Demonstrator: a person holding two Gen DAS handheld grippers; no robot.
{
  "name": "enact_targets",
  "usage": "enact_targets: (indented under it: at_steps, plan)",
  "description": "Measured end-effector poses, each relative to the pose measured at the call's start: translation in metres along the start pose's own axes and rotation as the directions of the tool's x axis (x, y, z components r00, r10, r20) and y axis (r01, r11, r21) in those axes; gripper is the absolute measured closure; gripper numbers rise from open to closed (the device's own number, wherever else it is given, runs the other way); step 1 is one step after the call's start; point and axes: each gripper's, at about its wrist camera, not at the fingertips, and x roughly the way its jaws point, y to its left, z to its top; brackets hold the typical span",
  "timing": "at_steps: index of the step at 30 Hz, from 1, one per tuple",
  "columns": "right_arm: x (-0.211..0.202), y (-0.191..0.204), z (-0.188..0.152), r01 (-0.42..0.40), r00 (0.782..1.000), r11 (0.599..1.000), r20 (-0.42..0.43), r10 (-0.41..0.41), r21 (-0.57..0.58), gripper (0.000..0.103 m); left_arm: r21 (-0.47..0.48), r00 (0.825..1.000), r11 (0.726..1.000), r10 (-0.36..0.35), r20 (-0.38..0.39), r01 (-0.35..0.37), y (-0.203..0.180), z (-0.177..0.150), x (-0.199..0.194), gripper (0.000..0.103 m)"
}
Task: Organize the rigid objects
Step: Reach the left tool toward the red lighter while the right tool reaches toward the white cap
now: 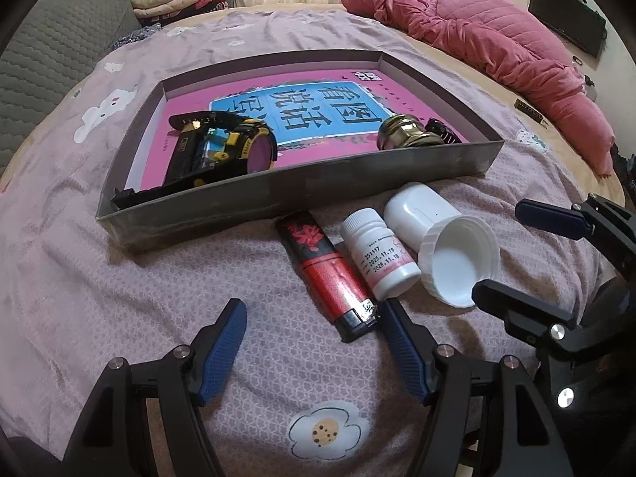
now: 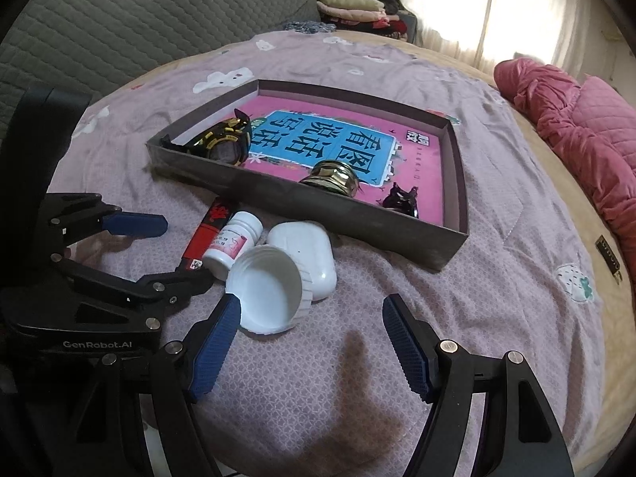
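A shallow grey box (image 1: 278, 194) (image 2: 318, 202) on the bed holds a pink book, a black-and-yellow watch (image 1: 222, 147) (image 2: 224, 143), a brass knob (image 1: 405, 133) (image 2: 332, 177) and a black clip (image 2: 401, 196). In front of it lie a red-black lighter (image 1: 330, 274) (image 2: 206, 230), a small white pill bottle (image 1: 377, 254) (image 2: 234, 244), a white case (image 1: 417, 210) (image 2: 306, 254) and a white lid (image 1: 461, 262) (image 2: 266, 290). My left gripper (image 1: 312, 318) is open, empty, its right finger beside the lighter's end. My right gripper (image 2: 312, 314) is open, empty, its left finger touching the lid.
The bed has a mauve patterned sheet (image 1: 119, 298). A pink quilt (image 1: 497, 39) (image 2: 576, 127) lies bunched at the right. A grey padded headboard (image 2: 139, 12) and folded clothes (image 1: 171, 0) are at the back. A black screen (image 1: 568, 16) hangs on the wall.
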Motion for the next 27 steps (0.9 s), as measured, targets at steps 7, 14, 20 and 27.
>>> enact_targets:
  at_steps: [7, 14, 20, 27]
  plan:
    - [0.003, 0.006, 0.000, -0.007, 1.000, 1.000, -0.006, 0.007, -0.024, 0.028, -0.023, 1.000, 1.000, 0.003, -0.014, -0.003, 0.008, -0.001, -0.002, 0.032]
    - [0.008, 0.007, -0.001, -0.005, 1.000, 1.000, -0.015, 0.005, -0.025, 0.028, -0.088, 0.999, 0.996, 0.026, -0.020, -0.027, 0.024, 0.001, -0.004, 0.032]
    - [0.011, 0.013, -0.001, -0.006, 1.000, 0.999, -0.015, 0.006, -0.044, 0.028, -0.133, 0.999, 0.991, 0.025, -0.020, -0.027, 0.037, 0.003, -0.003, 0.032]
    - [0.019, 0.020, 0.000, 0.000, 1.000, 0.998, -0.021, -0.002, -0.070, 0.028, -0.127, 0.999, 0.991, 0.027, -0.017, -0.029, 0.037, 0.006, 0.001, 0.032]
